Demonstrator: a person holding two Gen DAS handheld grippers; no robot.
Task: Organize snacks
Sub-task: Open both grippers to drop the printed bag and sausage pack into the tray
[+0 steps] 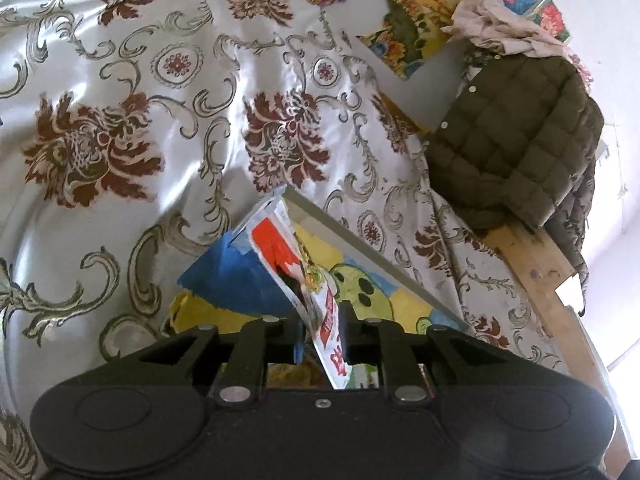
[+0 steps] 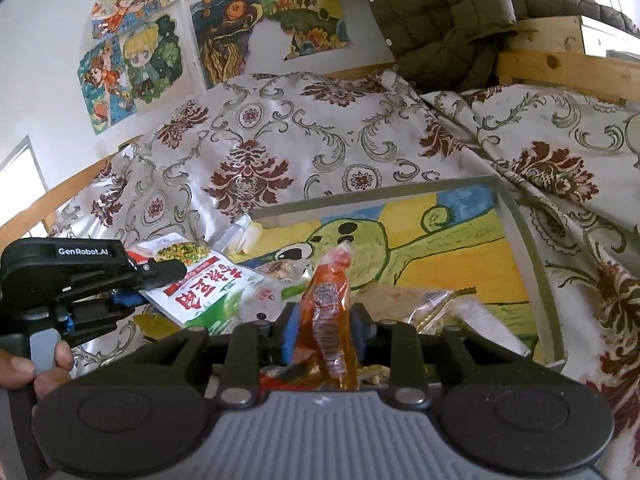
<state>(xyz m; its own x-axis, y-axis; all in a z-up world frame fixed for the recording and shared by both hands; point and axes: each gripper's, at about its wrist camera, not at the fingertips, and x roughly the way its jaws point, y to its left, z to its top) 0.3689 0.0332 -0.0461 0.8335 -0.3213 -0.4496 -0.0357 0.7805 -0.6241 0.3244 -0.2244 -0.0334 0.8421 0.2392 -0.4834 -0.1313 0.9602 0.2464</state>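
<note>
I see right hand-held gripper (image 2: 325,330) clamped on orange packet (image 2: 330,312); left hand-held gripper (image 1: 322,330) clamped on white bag (image 1: 304,276) | I'd hold tight, lower slowly

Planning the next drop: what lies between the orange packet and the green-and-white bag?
Right wrist view: small clear-wrapped snacks lie between the orange packet and the green-and-white bag.

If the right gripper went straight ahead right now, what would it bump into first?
Probably the painted board with the green creature. The right gripper, shut on an orange packet, points over the snack pile toward it. Past the board is the flowered cloth. Depth is hard to judge here.
</note>
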